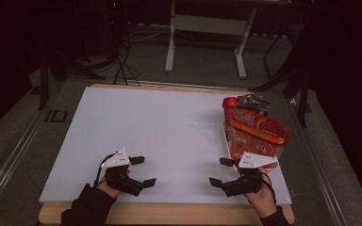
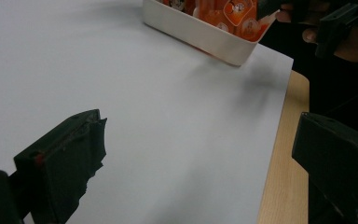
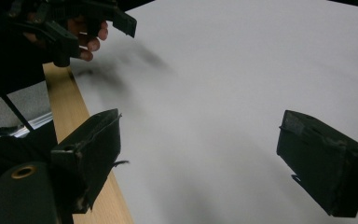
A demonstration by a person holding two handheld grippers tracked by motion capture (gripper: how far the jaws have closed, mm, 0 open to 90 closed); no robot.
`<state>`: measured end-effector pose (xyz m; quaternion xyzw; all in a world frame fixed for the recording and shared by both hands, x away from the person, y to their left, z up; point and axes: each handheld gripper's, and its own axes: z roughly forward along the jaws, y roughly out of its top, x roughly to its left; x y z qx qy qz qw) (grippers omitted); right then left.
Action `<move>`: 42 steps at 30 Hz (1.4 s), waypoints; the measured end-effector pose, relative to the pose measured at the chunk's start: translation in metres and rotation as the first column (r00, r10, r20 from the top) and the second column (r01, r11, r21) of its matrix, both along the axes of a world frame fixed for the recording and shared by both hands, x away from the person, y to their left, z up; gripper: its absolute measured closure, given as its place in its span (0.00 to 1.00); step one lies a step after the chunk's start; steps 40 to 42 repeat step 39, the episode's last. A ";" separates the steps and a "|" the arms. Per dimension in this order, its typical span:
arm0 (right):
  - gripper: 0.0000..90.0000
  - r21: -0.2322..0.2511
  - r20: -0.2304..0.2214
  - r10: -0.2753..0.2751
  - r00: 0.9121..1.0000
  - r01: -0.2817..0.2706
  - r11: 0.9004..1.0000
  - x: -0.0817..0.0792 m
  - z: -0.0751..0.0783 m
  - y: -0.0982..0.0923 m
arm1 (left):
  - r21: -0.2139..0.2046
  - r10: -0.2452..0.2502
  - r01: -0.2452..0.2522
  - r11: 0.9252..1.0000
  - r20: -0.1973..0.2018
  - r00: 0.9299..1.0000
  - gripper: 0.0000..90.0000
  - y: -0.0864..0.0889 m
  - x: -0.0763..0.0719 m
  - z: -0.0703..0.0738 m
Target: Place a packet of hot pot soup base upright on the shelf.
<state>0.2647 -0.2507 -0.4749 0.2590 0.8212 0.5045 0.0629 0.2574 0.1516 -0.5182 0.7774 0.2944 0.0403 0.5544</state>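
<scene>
Holding both tools low over the near edge of the surface (image 1: 169, 127), I have neither one on anything. The left tool (image 1: 140, 170) sits at the near left with its jaws spread wide and nothing between them; in the left gripper view its two black jaws frame bare white sheet. The right tool (image 1: 220, 172) sits at the near right, jaws likewise parted and empty, and points leftward across the sheet, as the right gripper view confirms.

Just beyond the right tool, at the right edge of the surface, stands a white tray (image 2: 200, 32) packed with orange snack packets (image 1: 254, 132). The tray's wall appears in the left gripper view with round orange items above it. At the far end of the pile lie a red packet (image 1: 230, 102) and a dark wrapper (image 1: 253, 101); I cannot tell whether these rest in the tray or behind it.

I judge this to be the approach step: no packet has been gripped, and the middle of the sheet lies bare. The next move, as I read it, calls for turning the right tool toward the tray, which lies beside rather than ahead of its jaws, then closing on a single top packet without dragging its neighbours or shifting the tray.
</scene>
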 end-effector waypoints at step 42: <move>0.15 -0.067 0.014 -0.021 1.000 0.022 0.998 0.001 -0.015 -0.001 | 0.024 -0.031 0.030 0.999 0.042 0.999 0.03 -0.007 -0.006 -0.002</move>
